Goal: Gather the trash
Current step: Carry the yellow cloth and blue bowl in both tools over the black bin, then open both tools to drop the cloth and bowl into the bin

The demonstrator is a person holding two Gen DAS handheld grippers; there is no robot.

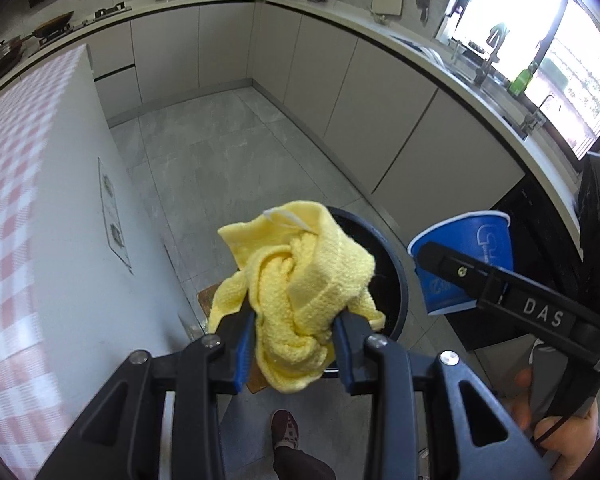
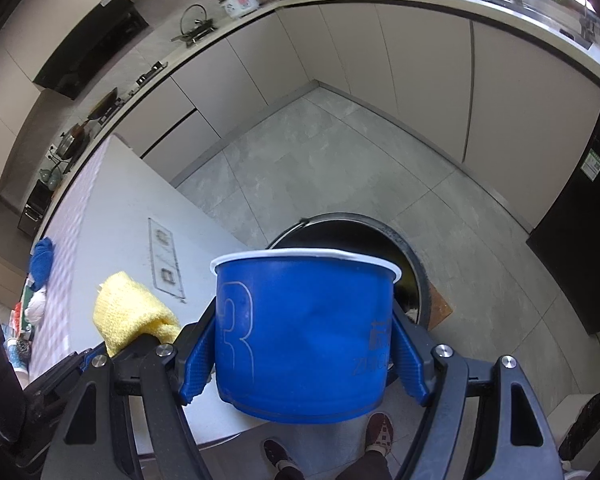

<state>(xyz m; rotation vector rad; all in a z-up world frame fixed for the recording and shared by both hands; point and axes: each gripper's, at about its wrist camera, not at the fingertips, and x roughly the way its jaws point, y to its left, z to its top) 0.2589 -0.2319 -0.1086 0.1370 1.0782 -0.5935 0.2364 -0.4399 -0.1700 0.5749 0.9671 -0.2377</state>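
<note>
The left gripper (image 1: 294, 334) pinches a crumpled yellow cloth (image 1: 300, 280) between its blue pads, over the near rim of the dark bin (image 1: 396, 276) on the floor. Just beside it, the right gripper (image 2: 304, 356) clamps a blue paper cup (image 2: 304, 332) (white rim, facing away) by its sides, apparently also above the bin (image 2: 416, 264), beside the checked table (image 1: 24, 208).

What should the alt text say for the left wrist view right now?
The left gripper is shut on a crumpled yellow cloth, held above a dark round bin on the grey kitchen floor. To the right, the right gripper holds a blue paper cup; a checked tablecloth covers the counter at left.
</note>
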